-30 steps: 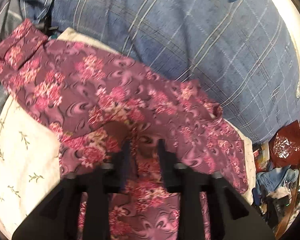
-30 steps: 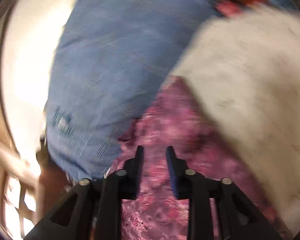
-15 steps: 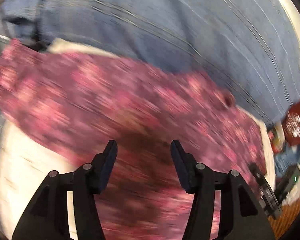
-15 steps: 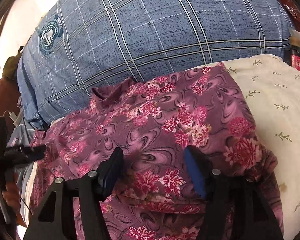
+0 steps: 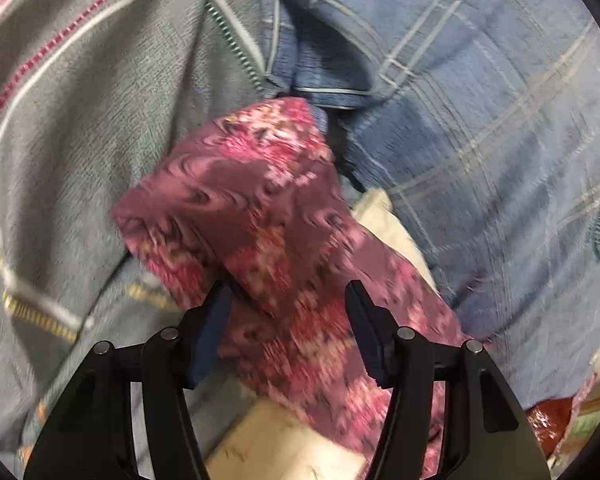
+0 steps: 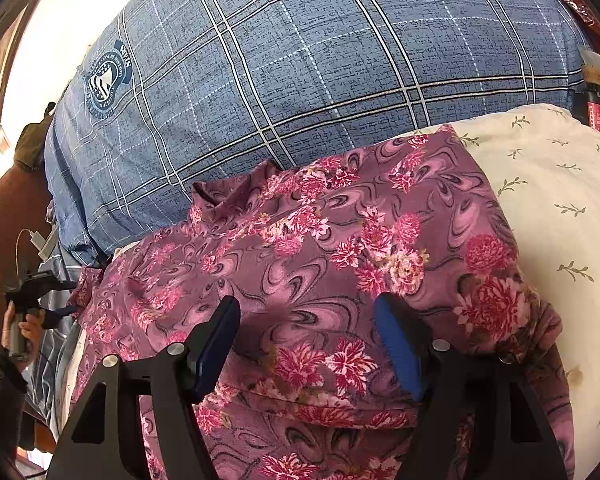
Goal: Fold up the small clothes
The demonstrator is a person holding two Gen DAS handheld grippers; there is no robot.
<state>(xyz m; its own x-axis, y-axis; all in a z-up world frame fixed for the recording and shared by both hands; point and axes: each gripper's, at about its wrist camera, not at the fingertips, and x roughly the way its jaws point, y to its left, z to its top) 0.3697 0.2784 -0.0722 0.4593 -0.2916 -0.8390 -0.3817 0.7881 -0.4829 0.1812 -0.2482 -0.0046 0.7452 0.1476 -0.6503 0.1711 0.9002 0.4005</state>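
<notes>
Both grippers, left gripper [image 5: 288, 328] and right gripper [image 6: 306, 344], just opened, empty, over floral garment [image 6: 320, 240].

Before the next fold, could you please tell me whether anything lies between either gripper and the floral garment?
Nothing visible does. The floral garment lies spread on the cream pillow, directly beneath the right gripper, whose jaws have just been opening. The left gripper, also just opening, points at the garment's far end unobstructed.

Both wrist cameras look steeply down, close over the floral garment [image 6: 340, 240]: the right view faces the blue checked pillow [image 6: 300, 60] beyond it, the left view its sleeve end [image 5: 240, 184]. Both share that pillow.
</notes>
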